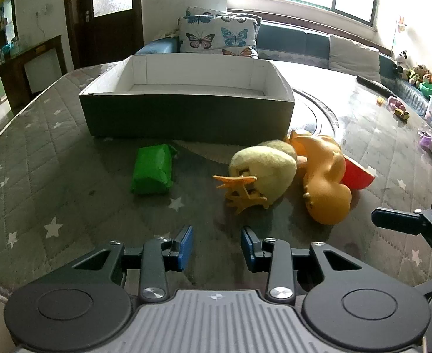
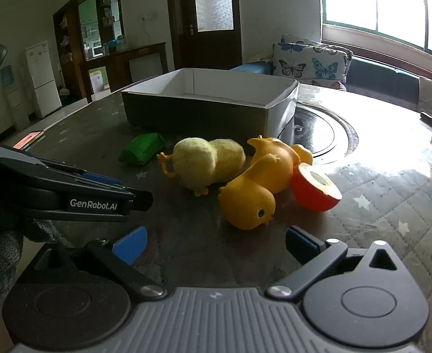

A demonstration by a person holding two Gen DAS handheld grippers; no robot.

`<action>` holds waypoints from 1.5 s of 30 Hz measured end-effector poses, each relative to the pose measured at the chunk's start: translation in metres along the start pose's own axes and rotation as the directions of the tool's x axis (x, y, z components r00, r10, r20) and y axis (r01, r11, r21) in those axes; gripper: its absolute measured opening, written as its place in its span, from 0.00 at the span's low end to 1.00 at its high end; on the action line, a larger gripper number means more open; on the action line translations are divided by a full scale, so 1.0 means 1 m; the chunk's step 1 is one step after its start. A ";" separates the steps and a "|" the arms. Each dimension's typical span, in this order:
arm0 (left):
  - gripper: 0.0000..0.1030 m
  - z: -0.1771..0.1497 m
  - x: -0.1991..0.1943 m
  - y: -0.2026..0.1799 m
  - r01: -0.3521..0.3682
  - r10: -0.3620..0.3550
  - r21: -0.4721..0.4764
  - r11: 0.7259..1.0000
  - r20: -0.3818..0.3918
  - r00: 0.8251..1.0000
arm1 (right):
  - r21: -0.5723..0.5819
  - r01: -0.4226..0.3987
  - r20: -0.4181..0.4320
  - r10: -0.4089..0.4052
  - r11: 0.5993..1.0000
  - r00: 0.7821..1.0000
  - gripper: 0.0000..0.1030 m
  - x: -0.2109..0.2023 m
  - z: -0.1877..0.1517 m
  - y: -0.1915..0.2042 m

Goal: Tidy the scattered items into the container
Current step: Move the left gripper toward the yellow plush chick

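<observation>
Right wrist view: right gripper (image 2: 216, 245) spread wide and empty, aimed at rubber duck (image 2: 257, 188) at twelve o'clock, ready to straddle it; left gripper (image 1: 217, 248) parted, empty.

Dark-sided box (image 1: 186, 111) with white inside; bright green packet (image 1: 152, 169); pale yellow fuzzy chick (image 1: 263, 173) with orange feet; glossy orange duck (image 1: 324, 182); red half-fruit (image 2: 315, 188), cream cut face; grey quilted table cover (image 1: 54, 176) with white stars; butterfly-print cushions (image 1: 218, 33); blue gripper pads (image 1: 186, 247)
</observation>
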State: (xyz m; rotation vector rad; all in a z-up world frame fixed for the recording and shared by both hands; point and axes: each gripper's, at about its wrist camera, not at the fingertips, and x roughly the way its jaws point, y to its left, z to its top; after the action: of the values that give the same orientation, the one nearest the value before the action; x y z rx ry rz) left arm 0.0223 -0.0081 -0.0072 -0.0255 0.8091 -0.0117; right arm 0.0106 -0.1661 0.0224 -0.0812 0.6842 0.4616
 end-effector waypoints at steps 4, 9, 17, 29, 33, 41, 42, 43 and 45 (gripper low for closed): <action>0.37 0.006 0.003 0.001 0.006 -0.006 -0.006 1.000 0.001 1.000 | 0.003 0.014 0.003 -0.014 1.000 1.000 0.97 0.004 0.005 -0.004; 0.37 0.011 0.006 0.000 0.013 -0.013 -0.009 1.000 0.006 1.000 | 0.006 0.026 0.006 -0.026 1.000 1.000 0.94 0.010 0.011 -0.009; 0.37 0.021 0.011 0.001 0.020 -0.020 -0.013 1.000 0.007 1.000 | 0.009 0.030 0.004 -0.030 0.999 1.000 0.88 0.019 0.021 -0.012; 0.37 0.030 0.019 0.010 -0.005 0.005 -0.042 0.999 0.009 1.000 | 0.060 0.091 -0.020 -0.090 0.994 0.996 0.78 0.027 0.021 -0.028; 0.37 0.033 0.023 0.014 -0.020 0.020 -0.051 0.999 0.008 1.000 | 0.069 0.115 -0.014 -0.114 0.991 0.993 0.78 0.020 0.019 -0.034; 0.37 0.037 0.010 0.017 0.032 -0.030 -0.072 0.997 0.025 0.999 | 0.054 0.134 0.004 -0.134 0.990 0.991 0.77 0.009 0.021 -0.038; 0.37 0.037 0.008 0.017 0.036 -0.034 -0.073 0.997 0.029 0.999 | 0.049 0.135 0.008 -0.135 0.990 0.991 0.77 0.008 0.022 -0.037; 0.37 0.038 0.007 0.016 0.041 -0.038 -0.073 0.996 0.031 0.999 | 0.043 0.134 0.010 -0.134 0.990 0.991 0.77 0.008 0.023 -0.036; 0.37 0.040 0.004 0.015 0.049 -0.047 -0.073 0.996 0.036 0.998 | 0.038 0.130 0.012 -0.131 0.991 0.991 0.77 0.008 0.024 -0.034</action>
State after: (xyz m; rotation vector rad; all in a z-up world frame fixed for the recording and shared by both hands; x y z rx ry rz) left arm 0.0537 0.0078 0.0168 -0.1146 0.7744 -0.0269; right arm 0.0454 -0.1879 0.0332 -0.0864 0.6683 0.3235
